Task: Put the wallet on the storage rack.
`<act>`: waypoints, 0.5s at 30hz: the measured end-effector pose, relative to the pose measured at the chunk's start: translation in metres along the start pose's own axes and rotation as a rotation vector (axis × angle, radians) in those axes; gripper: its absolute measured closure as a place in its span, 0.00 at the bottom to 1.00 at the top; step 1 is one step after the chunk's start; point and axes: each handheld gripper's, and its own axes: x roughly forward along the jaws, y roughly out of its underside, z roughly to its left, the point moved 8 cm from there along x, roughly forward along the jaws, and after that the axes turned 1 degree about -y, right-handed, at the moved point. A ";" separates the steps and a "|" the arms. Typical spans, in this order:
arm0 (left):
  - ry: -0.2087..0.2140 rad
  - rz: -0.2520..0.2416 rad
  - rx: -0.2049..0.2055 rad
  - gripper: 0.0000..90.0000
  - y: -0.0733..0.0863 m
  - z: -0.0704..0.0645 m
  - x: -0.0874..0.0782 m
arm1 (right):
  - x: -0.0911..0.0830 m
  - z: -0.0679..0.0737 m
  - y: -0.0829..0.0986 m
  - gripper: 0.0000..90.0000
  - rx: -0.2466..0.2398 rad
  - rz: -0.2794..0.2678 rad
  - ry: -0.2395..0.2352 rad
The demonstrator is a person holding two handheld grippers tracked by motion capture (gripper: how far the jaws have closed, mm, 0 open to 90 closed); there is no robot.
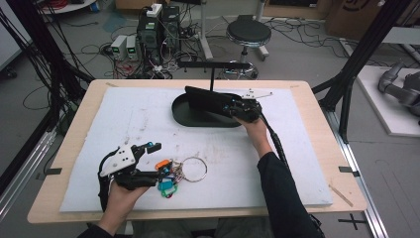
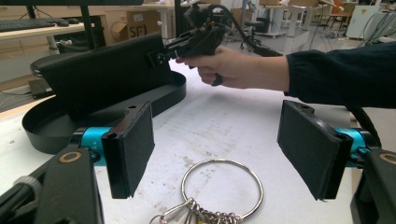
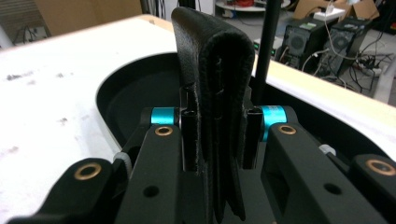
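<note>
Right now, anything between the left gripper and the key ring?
Nothing visible. The left gripper is open, its pads either side of the key ring, which lies flat on the white mat just ahead. The black pouch and right gripper are farther off, at the black tray.

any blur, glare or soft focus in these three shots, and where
High view: soft and low in detail overall, even light, the silver key ring still readable. Left gripper view: the black jaw pads up close are slightly soft, the key ring sharp. Right gripper view: the folded black leather pouch is crisp, the computer towers behind are blurred; a pale sheen lies on the white table.
</note>
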 end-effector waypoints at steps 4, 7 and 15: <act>0.005 0.000 -0.002 0.30 0.000 -0.001 0.001 | 0.000 -0.004 0.004 0.85 0.020 -0.002 -0.007; 0.011 0.003 -0.001 0.30 0.000 -0.002 0.001 | 0.000 -0.007 0.010 0.84 0.028 0.041 0.001; 0.010 0.004 -0.002 0.30 0.001 -0.002 0.000 | -0.001 -0.010 0.019 0.82 0.033 0.113 0.020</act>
